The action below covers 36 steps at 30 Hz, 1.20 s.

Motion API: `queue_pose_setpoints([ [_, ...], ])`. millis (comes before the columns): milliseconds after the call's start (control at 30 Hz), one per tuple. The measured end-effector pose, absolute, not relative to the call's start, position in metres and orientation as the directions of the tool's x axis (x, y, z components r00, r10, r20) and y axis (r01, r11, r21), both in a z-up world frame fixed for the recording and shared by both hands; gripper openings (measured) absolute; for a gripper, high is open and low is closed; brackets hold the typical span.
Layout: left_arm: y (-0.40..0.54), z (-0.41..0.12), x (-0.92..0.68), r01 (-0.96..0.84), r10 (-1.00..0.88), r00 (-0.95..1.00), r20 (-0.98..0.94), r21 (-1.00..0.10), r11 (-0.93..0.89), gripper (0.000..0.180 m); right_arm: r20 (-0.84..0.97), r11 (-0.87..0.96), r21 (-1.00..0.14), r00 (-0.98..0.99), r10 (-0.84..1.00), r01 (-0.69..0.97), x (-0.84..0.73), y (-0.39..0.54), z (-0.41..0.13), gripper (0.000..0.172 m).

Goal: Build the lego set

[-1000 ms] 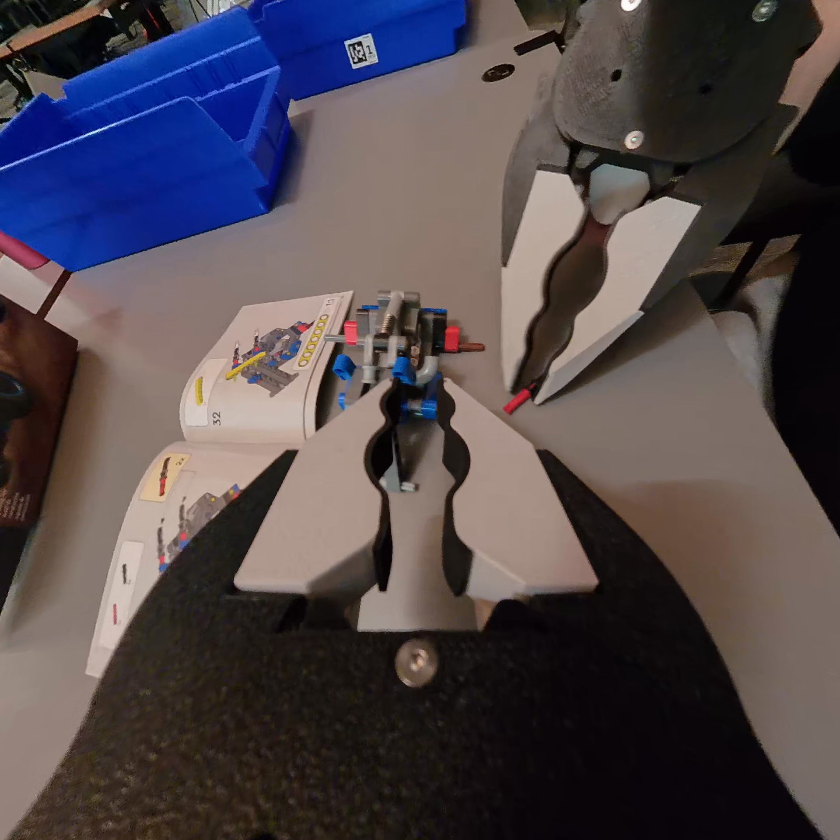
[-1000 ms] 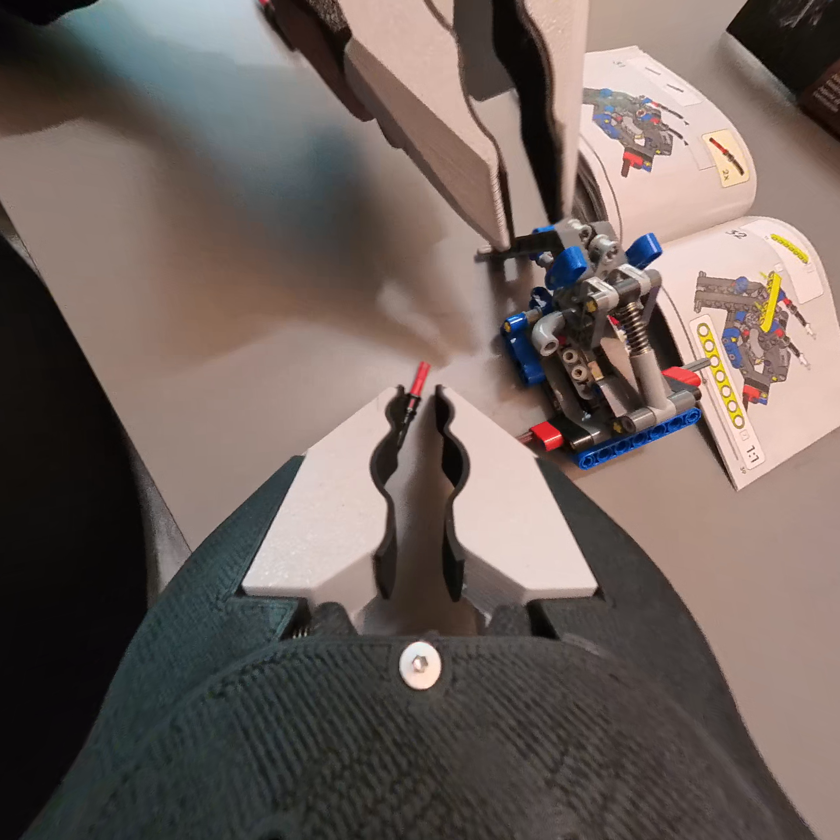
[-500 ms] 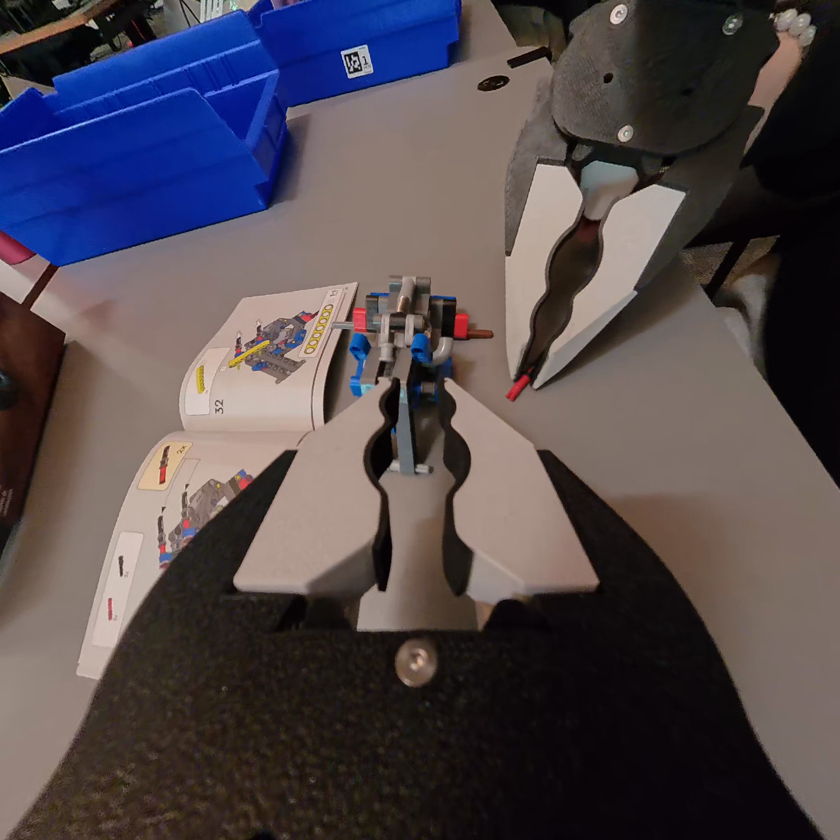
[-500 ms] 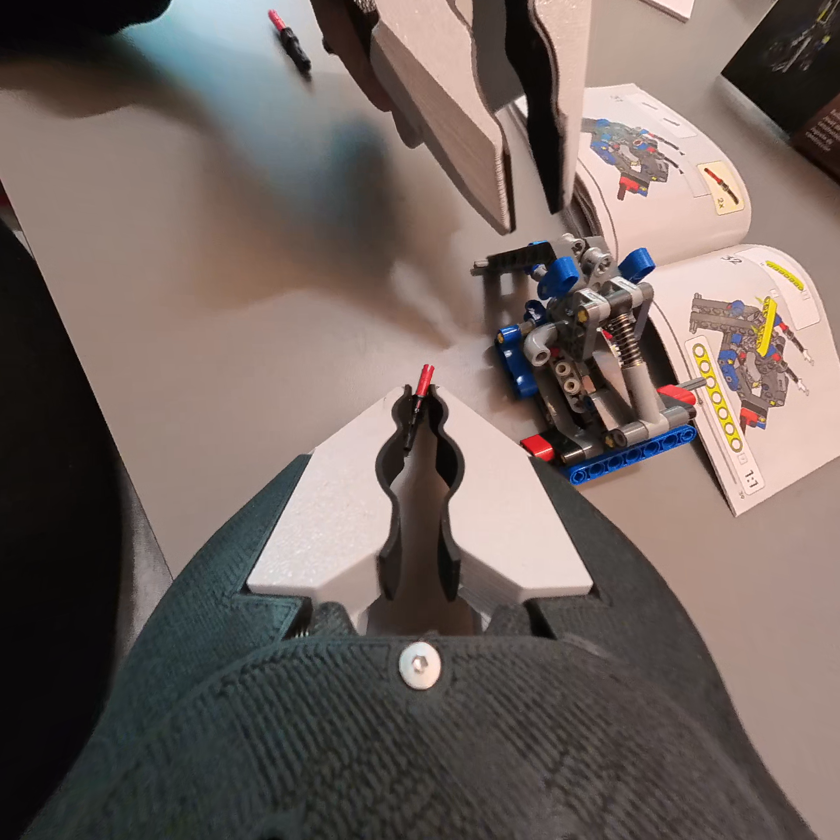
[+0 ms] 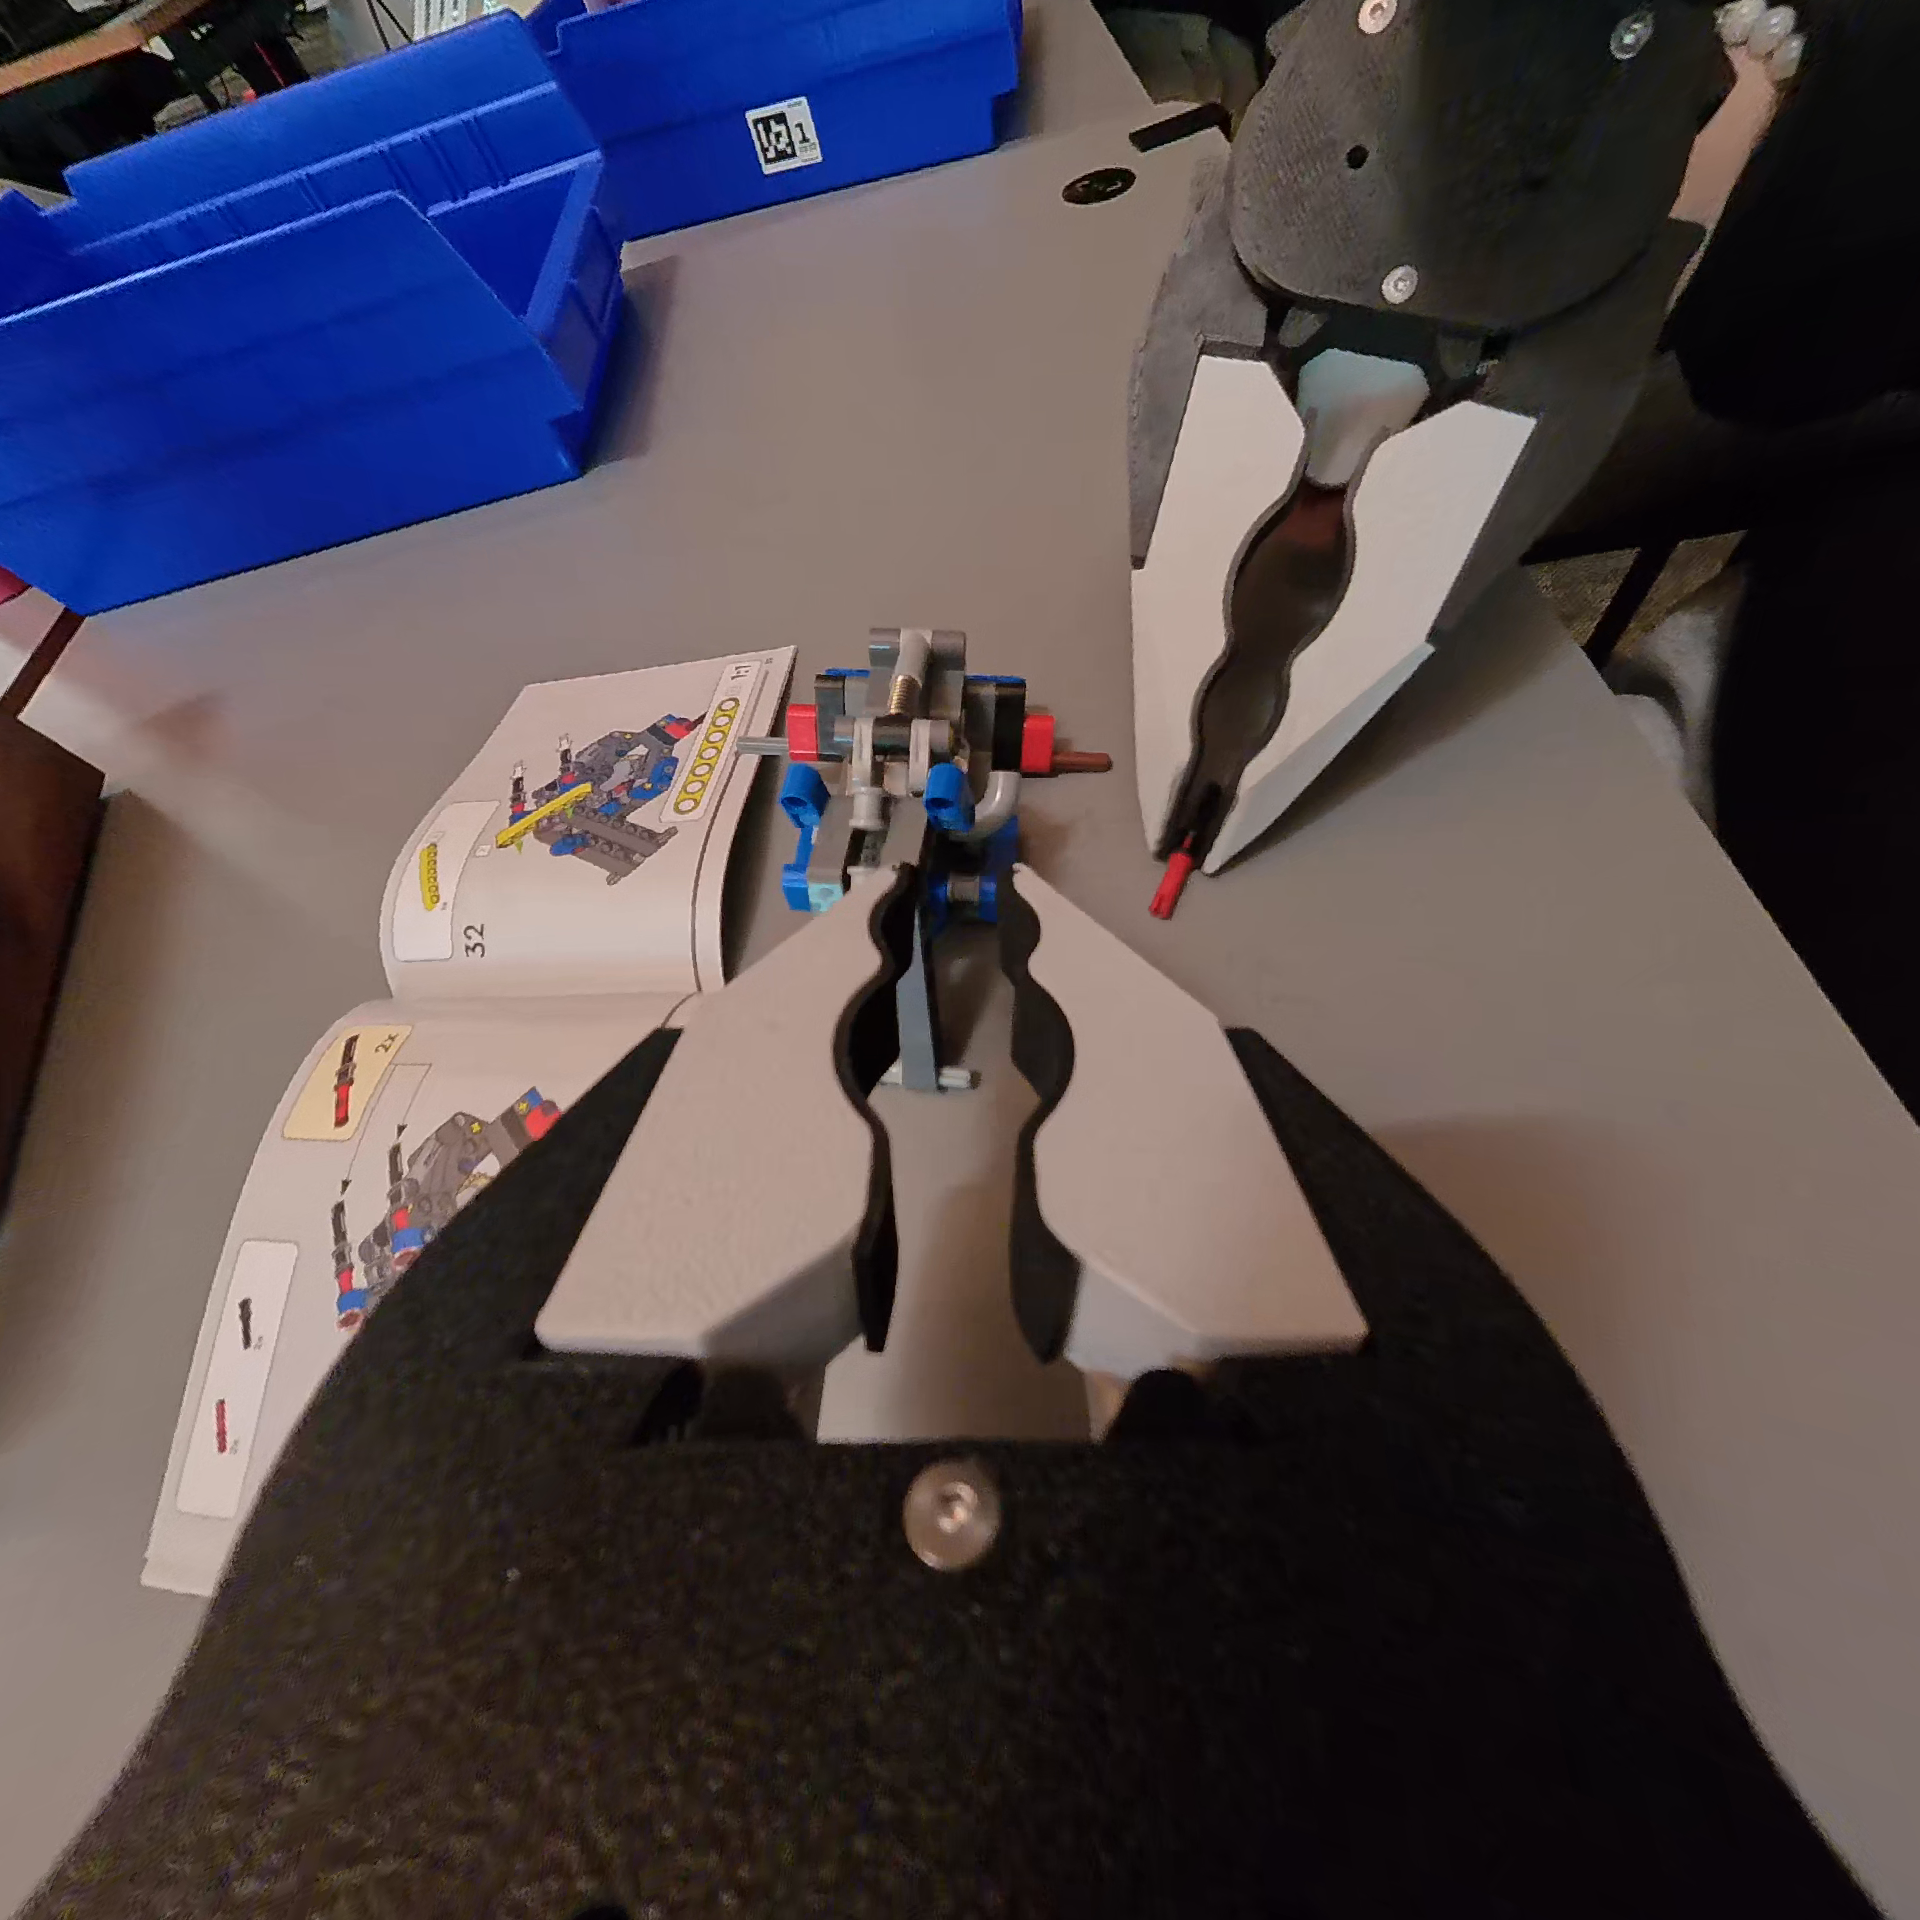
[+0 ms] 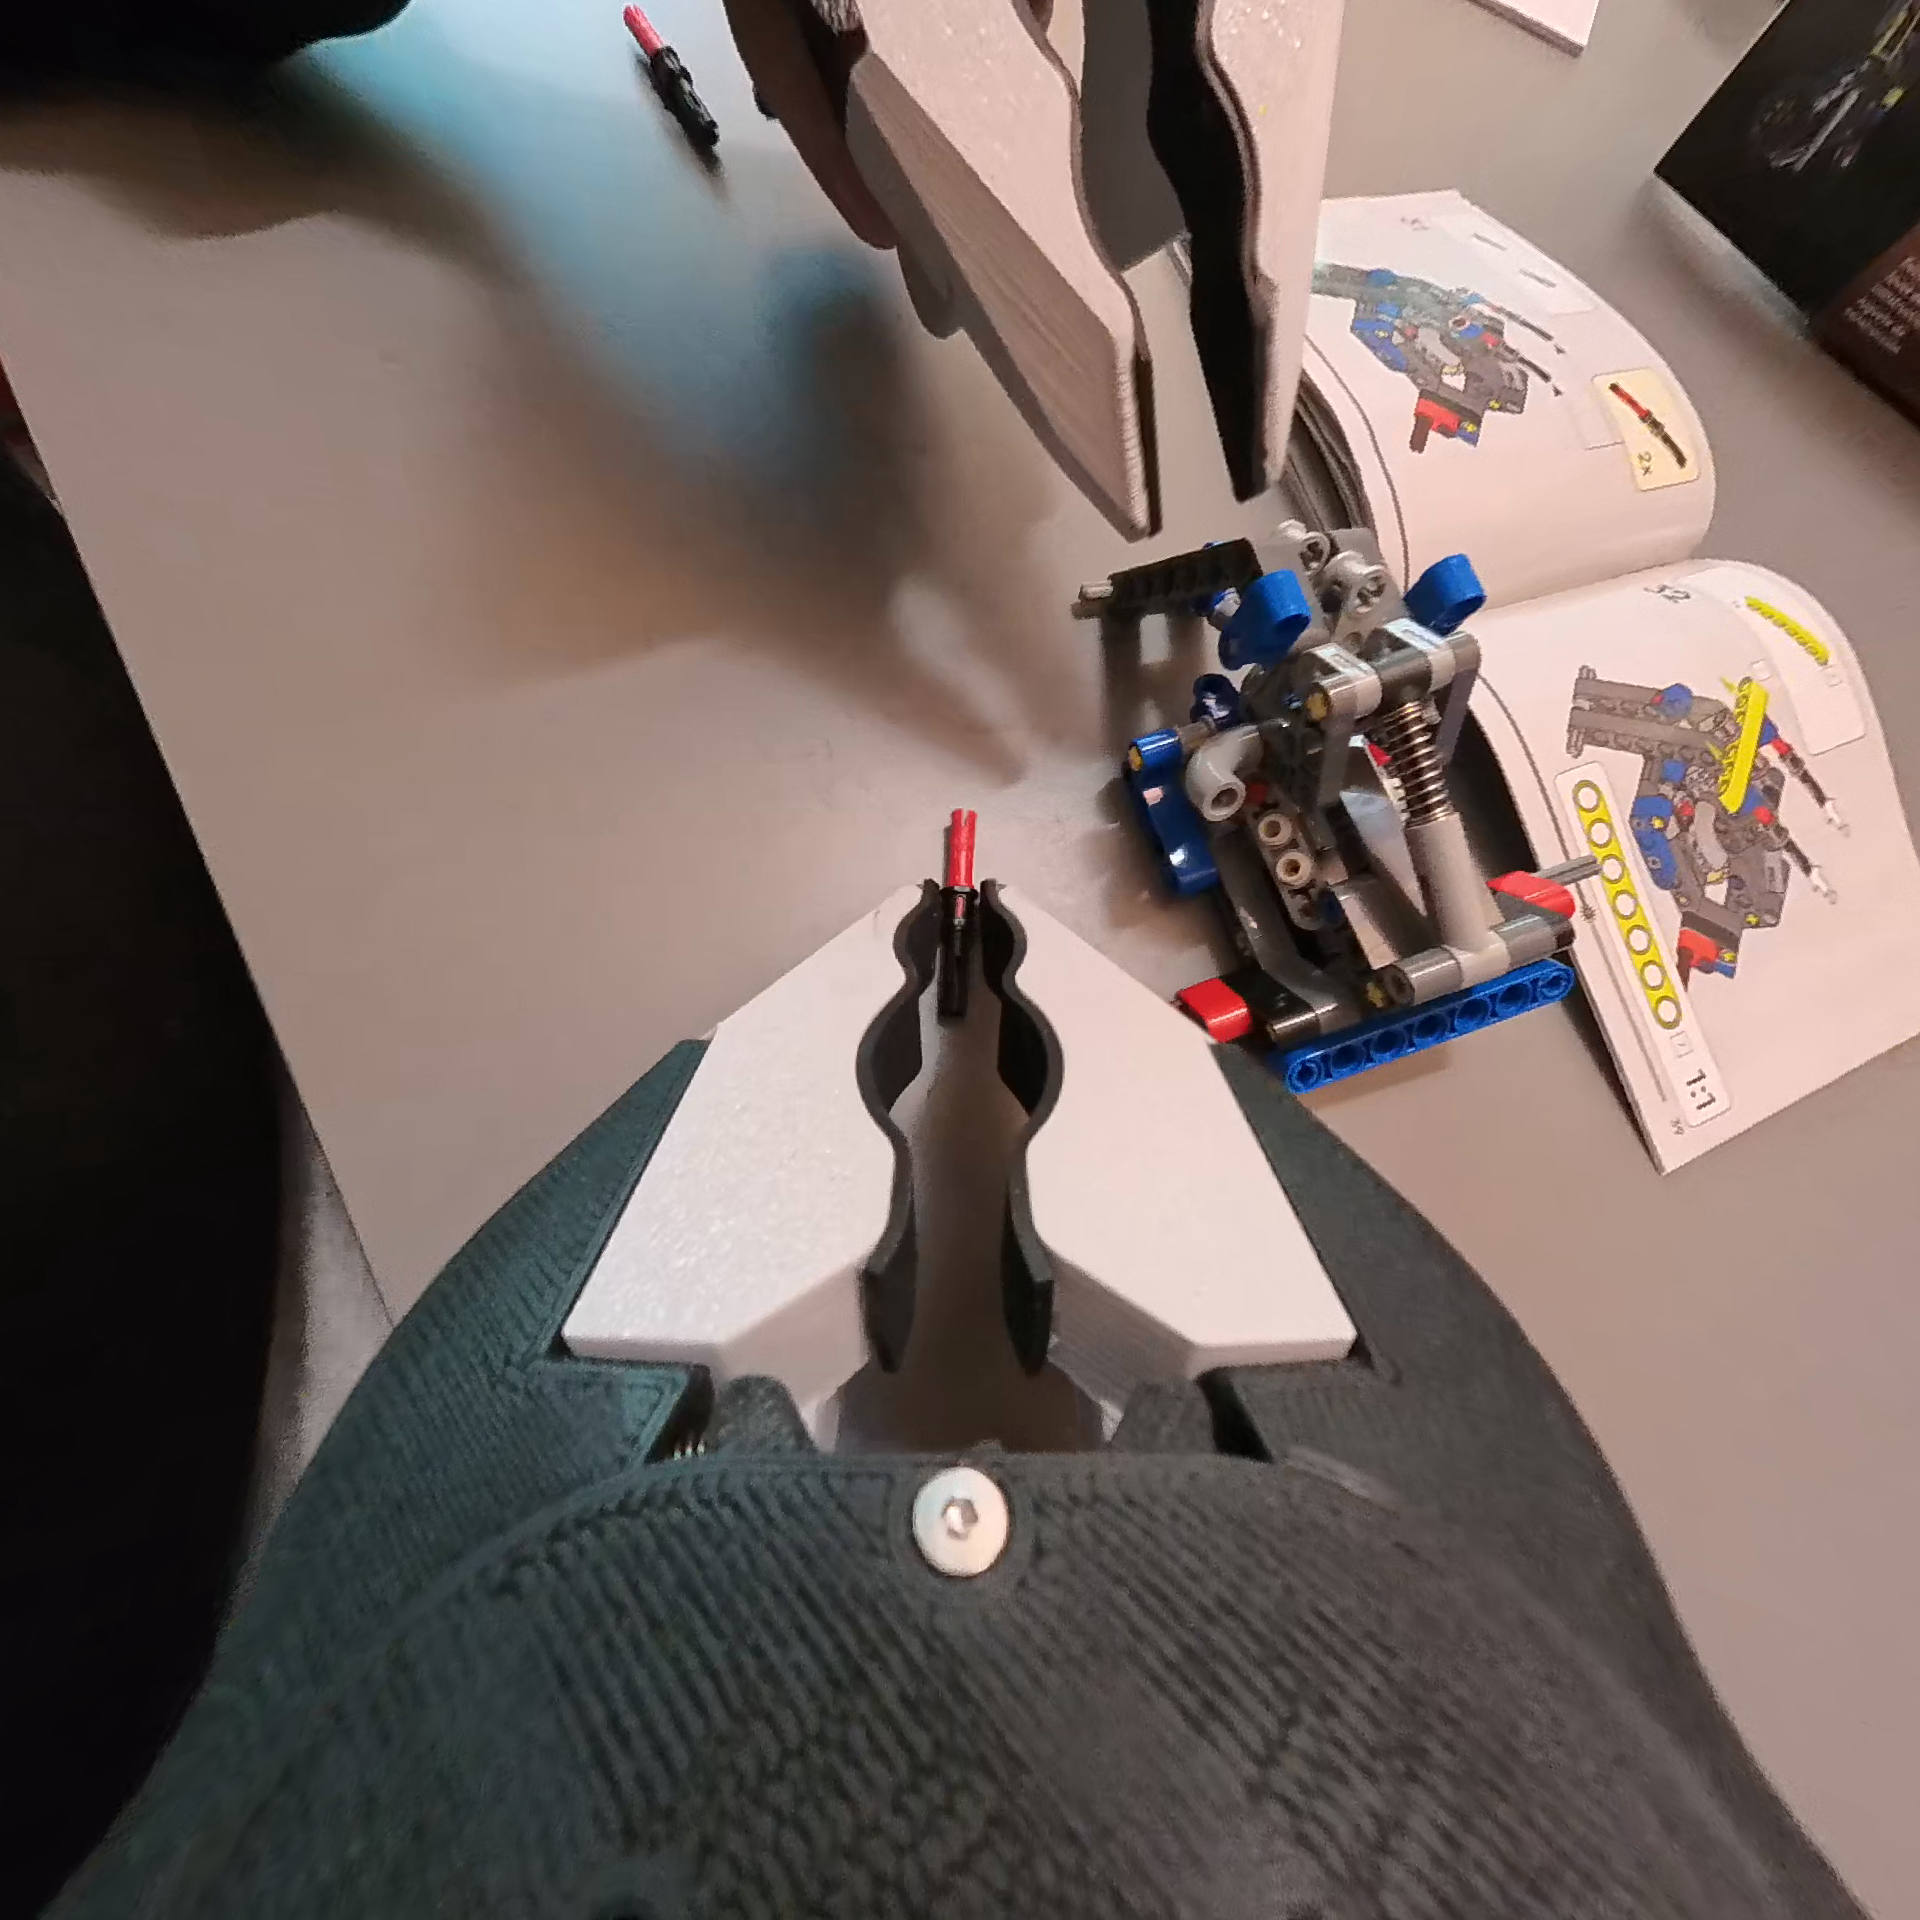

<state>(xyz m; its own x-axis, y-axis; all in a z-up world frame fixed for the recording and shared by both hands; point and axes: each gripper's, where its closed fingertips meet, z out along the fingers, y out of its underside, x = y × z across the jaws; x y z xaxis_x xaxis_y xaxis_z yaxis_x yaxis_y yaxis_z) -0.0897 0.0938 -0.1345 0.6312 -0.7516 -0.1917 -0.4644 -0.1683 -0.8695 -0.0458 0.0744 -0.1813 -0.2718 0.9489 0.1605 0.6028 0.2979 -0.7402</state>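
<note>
Red-tipped peg (image 6: 957, 902) sat pinched in the right tongs (image 6: 958, 888). The left tongs (image 5: 956, 883) stood open around the toy's (image 5: 909, 769) grey bar (image 5: 916, 997). A straight, slow push would have suited the peg best.

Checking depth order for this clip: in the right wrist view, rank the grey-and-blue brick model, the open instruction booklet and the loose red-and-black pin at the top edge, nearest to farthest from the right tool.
1. Grey-and-blue brick model, just right of the right tool.
2. Open instruction booklet, farther right, behind the model.
3. Loose red-and-black pin, far upper left.
</note>
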Motion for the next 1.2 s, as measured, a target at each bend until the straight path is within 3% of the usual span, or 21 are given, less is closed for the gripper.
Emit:
queue_pose_setpoints([
  [333,0.101,-0.131,-0.083,-0.463,-0.741,0.634,-0.221,-0.876,-0.135,0.013,0.175,0.313,-0.741,-0.279,0.944,0.594,-0.050,0.075,-0.181,0.004],
  [533,0.107,-0.134,-0.080,-0.476,-0.739,0.629,-0.240,-0.871,-0.123,0.011,0.383,0.415,-0.784,-0.167,0.908,0.462,-0.059,0.092,-0.146,0.004],
  [633,0.109,-0.136,-0.078,-0.480,-0.742,0.625,-0.244,-0.869,-0.118,0.011,0.504,0.500,-0.728,-0.129,0.854,0.469,-0.056,0.107,-0.135,0.003],
  [1200,0.111,-0.138,-0.076,-0.527,-0.730,0.601,-0.324,-0.848,-0.058,0.005,0.677,0.718,-0.494,-0.302,0.672,0.489,-0.068,0.112,-0.140,0.003],
])
